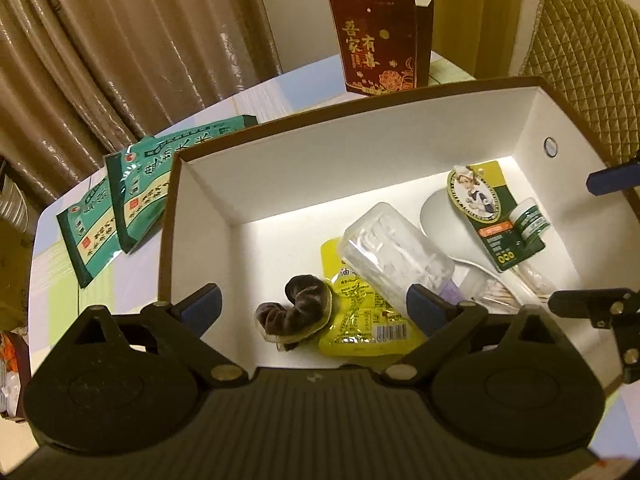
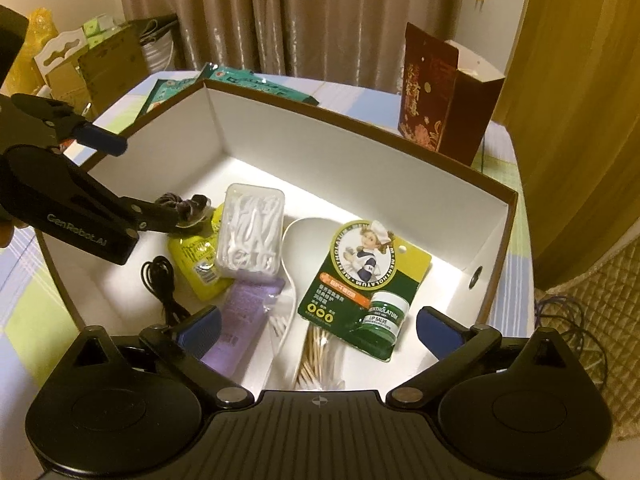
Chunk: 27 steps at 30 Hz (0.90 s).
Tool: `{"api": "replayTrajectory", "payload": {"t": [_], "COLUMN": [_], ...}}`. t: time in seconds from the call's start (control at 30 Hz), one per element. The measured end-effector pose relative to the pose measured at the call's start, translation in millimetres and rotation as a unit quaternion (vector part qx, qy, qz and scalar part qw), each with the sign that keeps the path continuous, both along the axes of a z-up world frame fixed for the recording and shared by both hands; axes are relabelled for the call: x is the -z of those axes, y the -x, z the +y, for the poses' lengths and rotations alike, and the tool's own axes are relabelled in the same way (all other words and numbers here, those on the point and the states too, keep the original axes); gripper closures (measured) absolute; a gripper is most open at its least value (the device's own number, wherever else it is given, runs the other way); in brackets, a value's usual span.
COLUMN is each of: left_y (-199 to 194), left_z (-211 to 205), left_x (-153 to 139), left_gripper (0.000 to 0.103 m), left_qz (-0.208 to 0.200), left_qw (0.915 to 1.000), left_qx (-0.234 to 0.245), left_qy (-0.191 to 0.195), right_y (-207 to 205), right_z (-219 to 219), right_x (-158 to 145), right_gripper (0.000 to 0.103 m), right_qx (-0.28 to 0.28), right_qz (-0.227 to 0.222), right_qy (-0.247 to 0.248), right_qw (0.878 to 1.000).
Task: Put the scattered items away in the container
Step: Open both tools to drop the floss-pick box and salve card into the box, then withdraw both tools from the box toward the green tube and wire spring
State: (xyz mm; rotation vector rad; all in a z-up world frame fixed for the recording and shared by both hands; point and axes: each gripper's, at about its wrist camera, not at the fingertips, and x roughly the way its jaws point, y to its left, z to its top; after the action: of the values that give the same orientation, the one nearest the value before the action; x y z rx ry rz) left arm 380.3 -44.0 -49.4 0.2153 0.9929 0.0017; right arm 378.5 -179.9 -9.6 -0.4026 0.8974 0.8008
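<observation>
A: Box [image 2: 360, 152] already holds the scrunchie [image 1: 290, 312], floss [image 2: 250, 236] and lip salve [image 2: 386, 312]. Both sets of jaws stand wide apart, empty.

B: Then lift straight clear of the rim. Green packets [image 1: 132, 200] lie on the table [image 1: 280, 84] at ten o'clock from the box; take one by its edge, flat.
</observation>
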Motion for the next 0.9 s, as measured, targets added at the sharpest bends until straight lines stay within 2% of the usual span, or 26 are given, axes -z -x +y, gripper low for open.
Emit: {"api": "replayTrajectory", "payload": {"t": [0.47,0.73,0.9], "left_y": [38.2,65.8,91.1], "left_z": [-10.6,-13.3,-9.5], "left_x": [-35.3,-51.9,-61.2], "left_gripper": [0.006,0.006,0.006], "left_qz": [-0.021,-0.039,-0.052], "left_qw": [0.9995,0.9989,0.9984], "left_qx": [-0.023,-0.023,-0.012], "left_qy": [0.001,0.007,0.017], "right_y": [24.0,49.6,74.1], "right_z": [-24.5,-33.5,-38.5], "right_x": [-24.5,-39.0,-43.9], "right_gripper": [0.002,0.002,0.002], "right_qx": [0.032,0.046,0.061], "right_qz": [-0.026,-0.05,-0.05], "right_qy": [-0.034,-0.055,-0.07], "right_qw": [0.999,0.996,0.994]}}
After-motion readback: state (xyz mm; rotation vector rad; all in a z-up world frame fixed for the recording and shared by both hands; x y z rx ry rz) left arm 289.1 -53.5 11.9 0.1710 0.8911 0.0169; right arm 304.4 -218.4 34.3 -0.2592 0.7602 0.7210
